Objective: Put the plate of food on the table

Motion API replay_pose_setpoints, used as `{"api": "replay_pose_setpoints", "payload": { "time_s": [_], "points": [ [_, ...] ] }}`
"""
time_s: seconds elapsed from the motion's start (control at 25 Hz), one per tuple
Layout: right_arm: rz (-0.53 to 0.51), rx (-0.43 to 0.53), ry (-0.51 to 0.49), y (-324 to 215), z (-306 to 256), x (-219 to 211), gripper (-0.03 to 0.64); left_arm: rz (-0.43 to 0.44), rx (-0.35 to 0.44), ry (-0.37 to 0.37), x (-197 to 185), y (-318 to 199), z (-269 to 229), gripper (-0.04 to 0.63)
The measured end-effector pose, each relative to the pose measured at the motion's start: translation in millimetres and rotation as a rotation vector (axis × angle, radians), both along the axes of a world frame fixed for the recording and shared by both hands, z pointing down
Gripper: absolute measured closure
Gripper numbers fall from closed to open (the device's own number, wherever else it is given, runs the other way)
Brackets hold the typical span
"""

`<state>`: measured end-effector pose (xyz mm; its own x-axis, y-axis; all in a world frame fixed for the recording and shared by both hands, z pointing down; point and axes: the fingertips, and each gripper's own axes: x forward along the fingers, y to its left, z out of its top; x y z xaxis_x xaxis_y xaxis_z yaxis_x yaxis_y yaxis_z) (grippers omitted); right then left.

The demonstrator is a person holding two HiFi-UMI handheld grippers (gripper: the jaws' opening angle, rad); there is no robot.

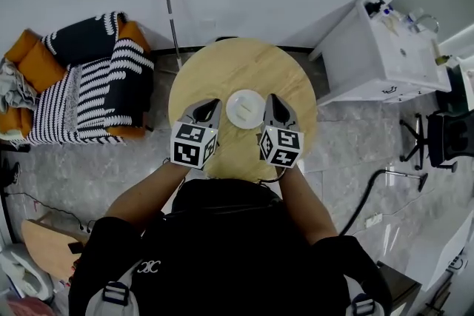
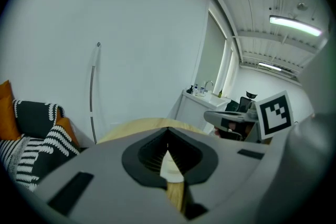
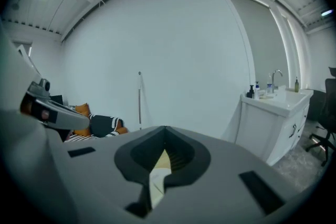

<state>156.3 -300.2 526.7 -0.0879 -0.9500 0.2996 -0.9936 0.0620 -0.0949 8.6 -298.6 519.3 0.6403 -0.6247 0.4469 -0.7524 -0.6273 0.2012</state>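
Plate (image 1: 244, 109) sits mid table (image 1: 222, 63). Left gripper (image 1: 214, 105) at its 9 o'clock, right gripper (image 1: 271, 99) at 3; both jaws pressed together, empty.

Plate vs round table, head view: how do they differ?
Colour: the plate is white; the table is light wood.
Size: the plate is much smaller and covers only a patch near the table's middle.
Position: the plate lies on the table; the table stands on the grey floor.
Shared: both are round.
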Motion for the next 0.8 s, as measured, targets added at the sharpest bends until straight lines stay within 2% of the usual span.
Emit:
{"api": "replay_pose_setpoints", "payload": {
  "time_s": [0.4,0.8],
  "points": [
    [0.039,0.164,0.021,12,-69,15,0.609,0.067,0.025,0.022,29,-3,-7,0.588],
    [0.056,0.249,0.024,36,-108,25,0.609,0.099,0.052,0.038,48,-2,-20,0.588]
  ]
}}
